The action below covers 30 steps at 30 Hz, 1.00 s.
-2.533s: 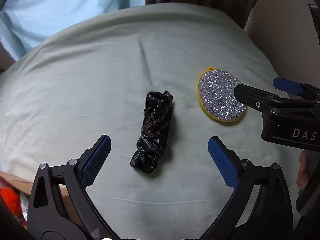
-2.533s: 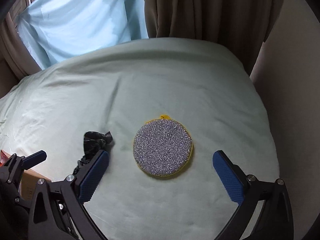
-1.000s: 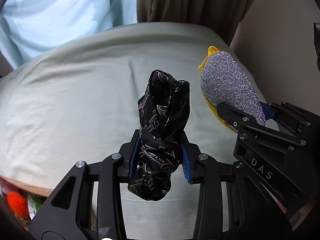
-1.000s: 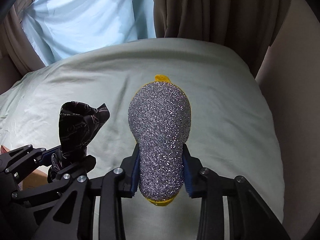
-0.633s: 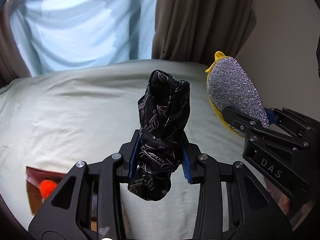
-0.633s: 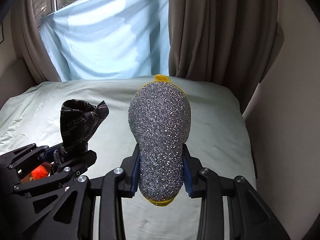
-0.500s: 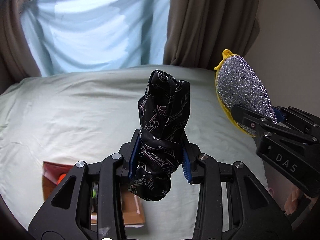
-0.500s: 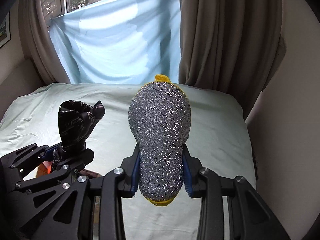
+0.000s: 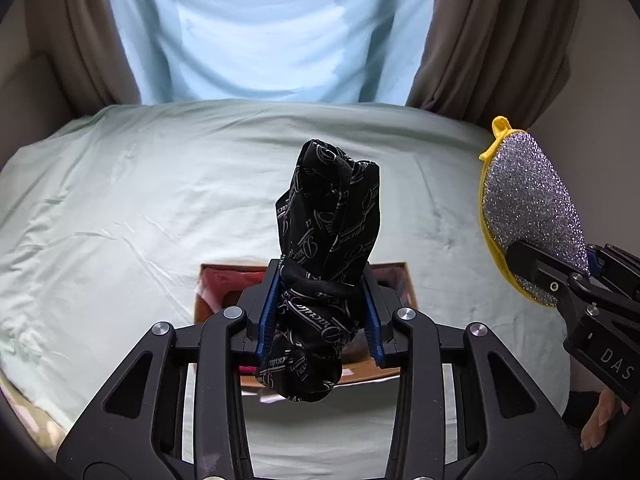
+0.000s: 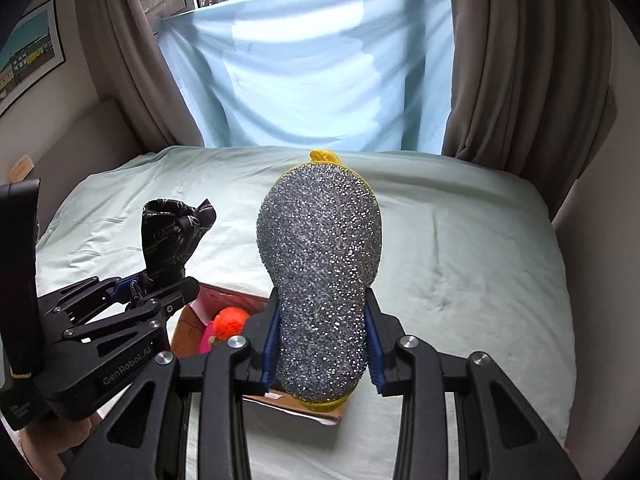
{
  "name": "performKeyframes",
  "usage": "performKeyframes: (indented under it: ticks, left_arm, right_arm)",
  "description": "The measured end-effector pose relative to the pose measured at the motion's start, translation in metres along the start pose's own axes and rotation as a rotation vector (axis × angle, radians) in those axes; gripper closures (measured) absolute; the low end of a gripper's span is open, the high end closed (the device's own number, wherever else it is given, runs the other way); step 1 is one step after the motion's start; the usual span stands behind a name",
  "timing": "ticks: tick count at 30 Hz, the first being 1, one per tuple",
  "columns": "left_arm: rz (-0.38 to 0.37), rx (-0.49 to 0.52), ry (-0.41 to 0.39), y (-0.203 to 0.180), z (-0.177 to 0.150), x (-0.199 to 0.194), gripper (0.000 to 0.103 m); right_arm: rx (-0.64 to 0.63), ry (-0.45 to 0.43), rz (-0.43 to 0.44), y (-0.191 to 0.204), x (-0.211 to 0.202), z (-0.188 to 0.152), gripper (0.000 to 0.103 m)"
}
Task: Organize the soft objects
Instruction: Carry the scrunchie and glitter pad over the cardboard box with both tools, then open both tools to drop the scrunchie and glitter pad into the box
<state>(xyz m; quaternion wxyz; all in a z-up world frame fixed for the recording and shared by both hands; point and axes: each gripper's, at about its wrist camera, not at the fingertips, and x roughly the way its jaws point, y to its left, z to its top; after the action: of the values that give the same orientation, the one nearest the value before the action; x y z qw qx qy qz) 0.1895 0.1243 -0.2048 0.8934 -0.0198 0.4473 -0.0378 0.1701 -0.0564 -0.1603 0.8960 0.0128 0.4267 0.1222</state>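
Left wrist: left gripper (image 9: 320, 316) clamps black cloth (image 9: 326, 248), hiding cardboard box (image 9: 400, 280); right gripper (image 10: 320, 344) pinches scrubber (image 10: 320, 272).

**Black print, silver glitter, pale green**

The knotted black cloth bundle (image 9: 326, 248) carries white looping script. The round scrubbing pad (image 10: 320, 264) sparkles silver with a yellow rim. The bedsheet (image 9: 140, 208) is pale green, the cardboard box (image 10: 192, 322) brown, and the fuzzy ball (image 10: 229, 319) inside it orange.

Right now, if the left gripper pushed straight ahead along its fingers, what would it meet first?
Probably the pale green bedsheet beyond the cardboard box; the left gripper, shut on the black cloth, has nothing else ahead. Depth is unclear.
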Motion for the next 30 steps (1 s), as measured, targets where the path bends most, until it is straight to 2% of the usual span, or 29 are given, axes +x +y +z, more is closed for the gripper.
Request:
performKeyframes:
  ticks: [5, 13, 17, 20, 26, 30]
  left_arm:
    - [0.011, 0.001, 0.067, 0.045, -0.009, 0.027, 0.07]
    - [-0.007, 0.018, 0.213, 0.081, -0.033, 0.09, 0.07]
    - [-0.035, 0.03, 0.276, 0.08, -0.049, 0.116, 0.07]
    - [-0.052, 0.081, 0.297, 0.064, -0.061, 0.126, 0.07]
    - [-0.097, 0.218, 0.31, 0.034, -0.077, 0.148, 0.07]
    - [-0.089, 0.265, 0.33, 0.026, -0.081, 0.16, 0.07]
  right_arm:
    - [0.057, 0.077, 0.01, 0.03, 0.039, -0.014, 0.07]
    - [0.176, 0.226, 0.002, 0.043, 0.108, -0.049, 0.07]
    - [0.203, 0.31, 0.014, 0.042, 0.142, -0.062, 0.07]
    - [0.221, 0.353, 0.019, 0.04, 0.163, -0.075, 0.07]
    - [0.252, 0.384, 0.029, 0.028, 0.184, -0.078, 0.07]
    - [0.275, 0.402, 0.03, 0.022, 0.193, -0.079, 0.07]
